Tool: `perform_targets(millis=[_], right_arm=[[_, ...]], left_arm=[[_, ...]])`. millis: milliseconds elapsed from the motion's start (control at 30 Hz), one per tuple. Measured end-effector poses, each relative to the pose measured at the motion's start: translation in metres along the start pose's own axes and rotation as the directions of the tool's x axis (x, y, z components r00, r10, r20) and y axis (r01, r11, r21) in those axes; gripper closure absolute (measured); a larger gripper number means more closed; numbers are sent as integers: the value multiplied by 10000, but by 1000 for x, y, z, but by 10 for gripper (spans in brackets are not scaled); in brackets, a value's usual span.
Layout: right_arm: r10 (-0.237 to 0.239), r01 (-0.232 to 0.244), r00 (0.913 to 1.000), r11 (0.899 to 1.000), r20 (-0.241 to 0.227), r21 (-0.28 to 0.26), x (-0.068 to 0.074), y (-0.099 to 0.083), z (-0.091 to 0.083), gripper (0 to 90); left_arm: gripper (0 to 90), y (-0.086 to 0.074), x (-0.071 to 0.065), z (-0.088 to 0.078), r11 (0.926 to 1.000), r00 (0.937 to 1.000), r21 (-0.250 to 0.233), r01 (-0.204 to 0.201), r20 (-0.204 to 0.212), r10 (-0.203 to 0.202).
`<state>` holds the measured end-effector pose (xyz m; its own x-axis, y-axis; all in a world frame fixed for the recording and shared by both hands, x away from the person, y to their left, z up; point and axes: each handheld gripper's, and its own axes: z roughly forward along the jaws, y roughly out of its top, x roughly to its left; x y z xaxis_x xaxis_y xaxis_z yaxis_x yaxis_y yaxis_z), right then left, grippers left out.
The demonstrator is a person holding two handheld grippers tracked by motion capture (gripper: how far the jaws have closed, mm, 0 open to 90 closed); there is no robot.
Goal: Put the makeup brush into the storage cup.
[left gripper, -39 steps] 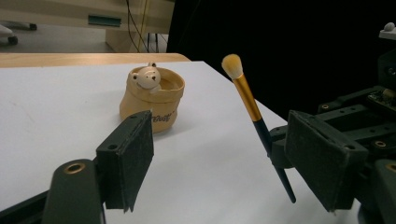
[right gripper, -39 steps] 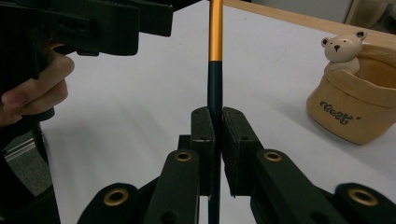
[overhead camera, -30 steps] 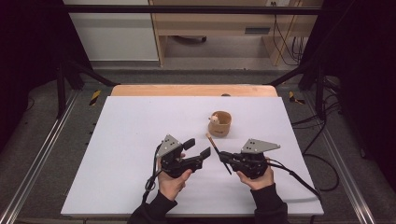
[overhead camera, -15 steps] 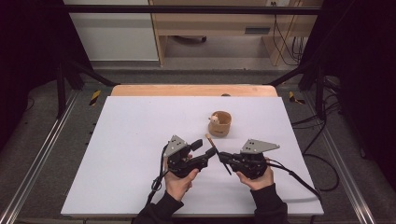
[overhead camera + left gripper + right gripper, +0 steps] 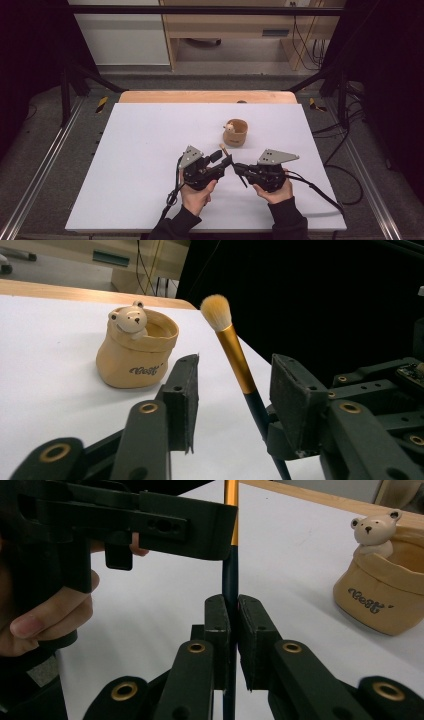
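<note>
A makeup brush point(image 5: 232, 347) with a pale tuft, gold ferrule and dark handle stands upright. My right gripper point(image 5: 233, 605) is shut on its handle point(image 5: 229, 575). My left gripper point(image 5: 235, 365) has the brush between its jaws, which have just been closing; the right pad point(image 5: 295, 395) is near the handle, while the left pad point(image 5: 182, 395) stands well off it. In the high view the left gripper point(image 5: 222, 159) and right gripper point(image 5: 239, 169) meet at the brush point(image 5: 225, 149) near the table's front. A tan pot point(image 5: 236, 132) with a small bear point(image 5: 130, 320) stands just behind.
The white table top point(image 5: 150, 150) stretches wide to the left and behind the pot. Its wooden far edge point(image 5: 200, 96) borders a grey floor. The hand holding the left gripper point(image 5: 50, 615) is close in the right gripper view. Cables point(image 5: 320, 187) trail off to the right.
The left gripper has shifted right toward the brush and its jaws have narrowed around it. The right gripper and the pot have stayed put.
</note>
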<state>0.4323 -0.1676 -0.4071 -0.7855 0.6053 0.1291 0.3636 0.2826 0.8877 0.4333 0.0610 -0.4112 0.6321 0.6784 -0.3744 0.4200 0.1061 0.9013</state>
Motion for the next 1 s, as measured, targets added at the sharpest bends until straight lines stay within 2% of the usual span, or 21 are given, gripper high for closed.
perform_targets(millis=[400,733,1000], right_arm=[[-36,36,10000,10000,-43,5,0,0,0,840],[-48,48,10000,10000,-34,-42,1,0,0,839],[-66,66,10000,10000,-41,-29,1,0,0,839]], left_arm=[[675,0,-4,3,9998,9997,-56,209,-110,-210],[728,0,-6,4,9994,9993,1,337,-177,-337],[755,0,-6,4,9988,9988,3,483,-77,-483]])
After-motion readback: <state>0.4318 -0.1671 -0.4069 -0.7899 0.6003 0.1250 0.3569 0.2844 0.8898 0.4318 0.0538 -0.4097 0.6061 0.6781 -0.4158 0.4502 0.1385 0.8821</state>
